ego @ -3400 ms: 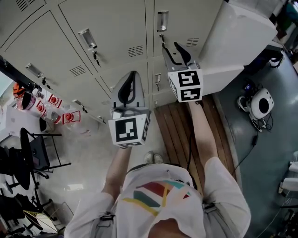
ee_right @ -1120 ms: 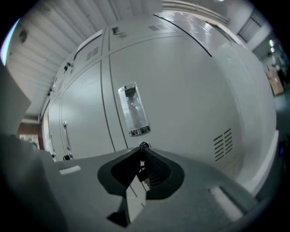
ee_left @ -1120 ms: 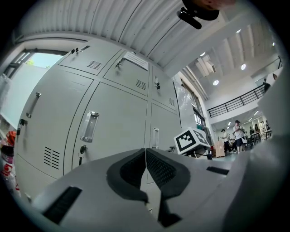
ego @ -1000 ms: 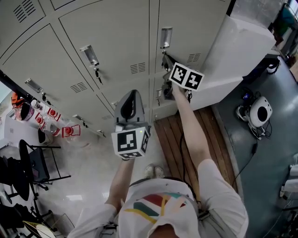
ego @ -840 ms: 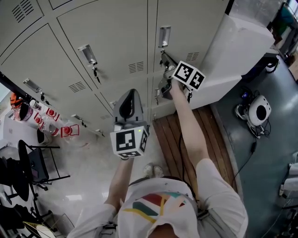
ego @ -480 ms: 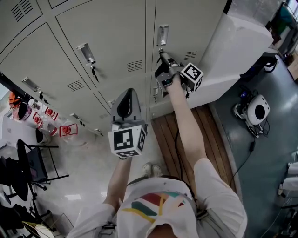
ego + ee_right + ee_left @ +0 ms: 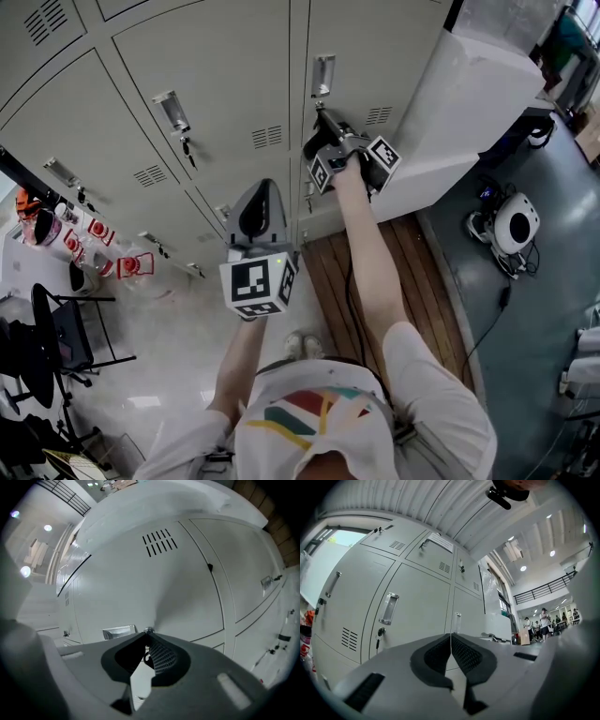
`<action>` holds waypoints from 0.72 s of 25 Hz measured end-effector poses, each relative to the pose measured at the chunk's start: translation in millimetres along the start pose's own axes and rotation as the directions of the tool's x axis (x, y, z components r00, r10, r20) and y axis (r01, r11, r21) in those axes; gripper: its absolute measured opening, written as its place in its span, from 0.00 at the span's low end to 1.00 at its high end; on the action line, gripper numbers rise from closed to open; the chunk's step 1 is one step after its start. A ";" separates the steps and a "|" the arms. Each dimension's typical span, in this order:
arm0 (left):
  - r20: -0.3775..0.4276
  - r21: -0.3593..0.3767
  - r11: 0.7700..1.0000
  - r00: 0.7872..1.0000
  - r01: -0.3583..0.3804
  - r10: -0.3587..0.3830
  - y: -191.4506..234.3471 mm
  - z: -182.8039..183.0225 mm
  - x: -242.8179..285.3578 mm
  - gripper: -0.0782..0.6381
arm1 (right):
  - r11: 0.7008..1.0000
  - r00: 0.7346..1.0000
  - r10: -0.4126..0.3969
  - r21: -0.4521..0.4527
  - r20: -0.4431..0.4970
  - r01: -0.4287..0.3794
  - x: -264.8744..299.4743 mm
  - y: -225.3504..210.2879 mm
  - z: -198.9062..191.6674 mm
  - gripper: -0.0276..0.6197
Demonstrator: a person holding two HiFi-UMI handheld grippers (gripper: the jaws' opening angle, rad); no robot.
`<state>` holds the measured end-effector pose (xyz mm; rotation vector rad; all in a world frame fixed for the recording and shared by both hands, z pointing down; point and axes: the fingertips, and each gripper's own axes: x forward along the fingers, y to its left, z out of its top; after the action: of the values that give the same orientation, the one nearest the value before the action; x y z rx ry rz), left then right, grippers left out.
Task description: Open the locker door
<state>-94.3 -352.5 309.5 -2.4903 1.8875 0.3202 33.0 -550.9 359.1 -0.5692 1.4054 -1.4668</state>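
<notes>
The grey locker door point(image 7: 375, 42) has a metal handle recess point(image 7: 322, 75) with a key point(image 7: 317, 109) in the lock just below it. My right gripper point(image 7: 320, 120) reaches up to that lock and is shut on the key. In the right gripper view the lock cylinder point(image 7: 148, 630) sits right at the closed tips of the right gripper point(image 7: 148, 634). The handle recess point(image 7: 119, 632) shows beside them, and a key ring hangs between the pads. My left gripper point(image 7: 260, 190) hovers lower, away from the lockers, shut and empty. Its pads point(image 7: 461, 656) meet along a thin line.
Neighbouring lockers carry their own handle point(image 7: 174, 111) and key point(image 7: 187, 147). A tall white cabinet point(image 7: 478, 94) stands right of the door. Below lie a wooden platform point(image 7: 375, 253), a white device with cables point(image 7: 514, 221), and folding chairs point(image 7: 56, 328) at left.
The right gripper rose to the key under the handle, closed on it and has since rolled about its own axis at the lock. The left gripper has hardly moved.
</notes>
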 end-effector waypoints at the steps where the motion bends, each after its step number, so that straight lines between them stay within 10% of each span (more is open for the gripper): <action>1: 0.001 0.005 1.000 1.000 -0.001 0.001 0.0 0.3 0.0 0.13 | 1.000 1.000 0.005 0.007 0.001 -0.005 -0.2 0.0 0.2 0.09; 18: 0.007 0.075 0.997 1.000 0.018 -0.018 -16.0 3.0 -4.3 0.13 | 1.000 0.999 0.015 0.001 -0.033 -0.015 -34.3 10.6 -0.2 0.09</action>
<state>-80.7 -343.5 305.3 -2.4529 1.8371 0.2538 50.1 -519.4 359.0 -0.5352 1.4316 -1.4713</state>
